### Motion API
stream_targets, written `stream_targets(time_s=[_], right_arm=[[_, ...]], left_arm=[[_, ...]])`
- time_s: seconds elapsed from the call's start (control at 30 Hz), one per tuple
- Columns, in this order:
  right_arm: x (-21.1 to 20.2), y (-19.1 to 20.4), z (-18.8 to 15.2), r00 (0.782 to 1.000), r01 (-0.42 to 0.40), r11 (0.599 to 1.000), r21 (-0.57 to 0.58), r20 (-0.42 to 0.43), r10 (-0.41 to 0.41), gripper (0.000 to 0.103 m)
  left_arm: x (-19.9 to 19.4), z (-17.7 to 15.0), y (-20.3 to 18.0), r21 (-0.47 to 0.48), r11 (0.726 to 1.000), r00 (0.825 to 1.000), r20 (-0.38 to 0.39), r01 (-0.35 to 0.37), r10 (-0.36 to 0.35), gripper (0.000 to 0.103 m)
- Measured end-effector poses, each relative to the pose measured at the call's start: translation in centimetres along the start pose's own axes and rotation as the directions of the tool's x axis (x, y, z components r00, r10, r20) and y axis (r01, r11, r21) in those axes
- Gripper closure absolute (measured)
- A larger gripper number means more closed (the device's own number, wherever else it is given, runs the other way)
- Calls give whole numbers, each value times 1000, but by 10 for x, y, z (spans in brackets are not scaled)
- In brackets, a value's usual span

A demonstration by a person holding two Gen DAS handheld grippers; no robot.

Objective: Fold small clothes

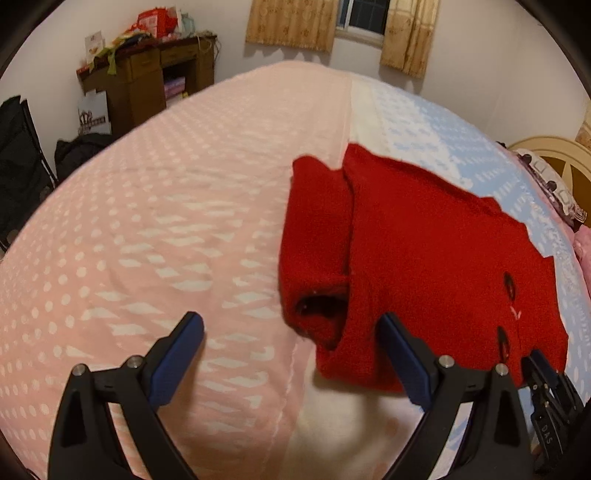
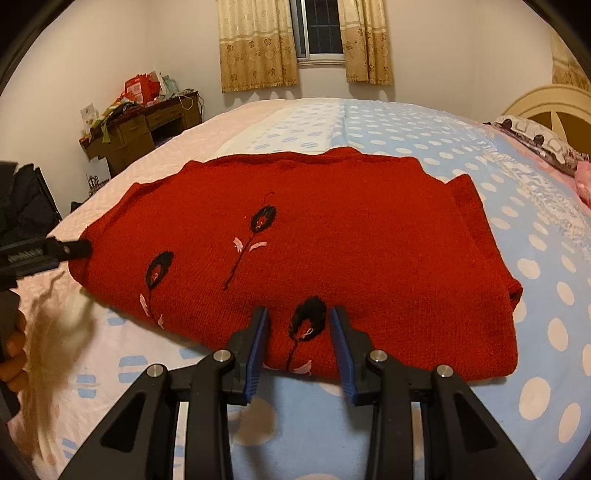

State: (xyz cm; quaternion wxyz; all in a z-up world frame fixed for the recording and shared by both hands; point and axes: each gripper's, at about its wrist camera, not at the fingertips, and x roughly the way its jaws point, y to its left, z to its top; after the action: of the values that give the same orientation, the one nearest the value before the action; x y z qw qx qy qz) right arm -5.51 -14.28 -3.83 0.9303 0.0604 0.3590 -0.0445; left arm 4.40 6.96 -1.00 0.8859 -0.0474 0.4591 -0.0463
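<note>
Where the right gripper [image 2: 299, 350] straddles its near folded edge, fingers parted and not pinching, the red knitted sweater [image 2: 295, 236] lies folded on the bedspread [image 2: 461, 155], black embroidered flowers upward. The left gripper [image 1: 291, 354] gapes wide beside the sweater's tubular sleeve cuff [image 1: 321, 306]. Beyond the sweater stands a wooden desk [image 2: 140, 129].

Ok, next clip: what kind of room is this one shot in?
Most likely a home bedroom. A red sweater lies on a bed with a pink and blue dotted cover, its headboard at the right. There is a curtained window behind and a cluttered wooden desk against the wall.
</note>
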Motion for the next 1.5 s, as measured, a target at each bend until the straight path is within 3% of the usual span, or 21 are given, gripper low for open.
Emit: stream_targets(time_s=[0.13, 0.3, 0.53, 0.63, 0.73, 0.87, 1.0, 1.17, 1.33, 1.43, 1.47, 1.5], right_arm=[[0, -2, -1, 1000, -3, 1000, 2, 1, 3, 67], [-1, -6, -1, 1000, -22, 1000, 21, 6, 22, 67], [-1, -8, -1, 1000, -27, 999, 25, 9, 27, 67], [-1, -9, -1, 1000, -26, 999, 22, 10, 26, 67], [-1, -9, -1, 1000, -28, 999, 23, 10, 28, 67], [-1, -9, -1, 1000, -26, 999, 21, 10, 26, 67], [-1, -9, -1, 1000, -24, 1000, 17, 12, 24, 67], [-1, -9, -1, 999, -32, 999, 24, 14, 31, 67], [-9, -13, 5, 998, -59, 997, 52, 34, 57, 71], [-25, -12, 17, 991, -116, 990, 84, 81, 109, 71], [-28, -12, 23, 985, -153, 983, 104, 92, 144, 71], [-28, -12, 31, 978, -195, 973, 122, 94, 184, 71]], left_arm=[[3, -3, -2, -20, 1000, 1000, 2, 2, -2, 4], [11, 5, -11, -72, 992, 995, -22, 100, -101, 0], [13, 8, -13, -133, 982, 991, 2, 135, -136, 1], [15, 15, -12, -163, 969, 982, -1, 184, -186, 10], [20, 22, -11, -203, 959, 979, -2, 199, -204, 13], [21, 20, -10, -181, 966, 982, 4, 185, -187, 45], [21, 19, -8, -169, 958, 973, 10, 231, -232, 64], [23, 24, -7, -172, 955, 970, 7, 243, -245, 68], [25, 20, -1, -203, 943, 964, 14, 262, -265, 57], [27, 22, 0, -225, 931, 956, 23, 288, -291, 50], [26, 22, 0, -225, 931, 957, 29, 288, -289, 54], [26, 22, -1, -217, 935, 960, 36, 280, -279, 67]])
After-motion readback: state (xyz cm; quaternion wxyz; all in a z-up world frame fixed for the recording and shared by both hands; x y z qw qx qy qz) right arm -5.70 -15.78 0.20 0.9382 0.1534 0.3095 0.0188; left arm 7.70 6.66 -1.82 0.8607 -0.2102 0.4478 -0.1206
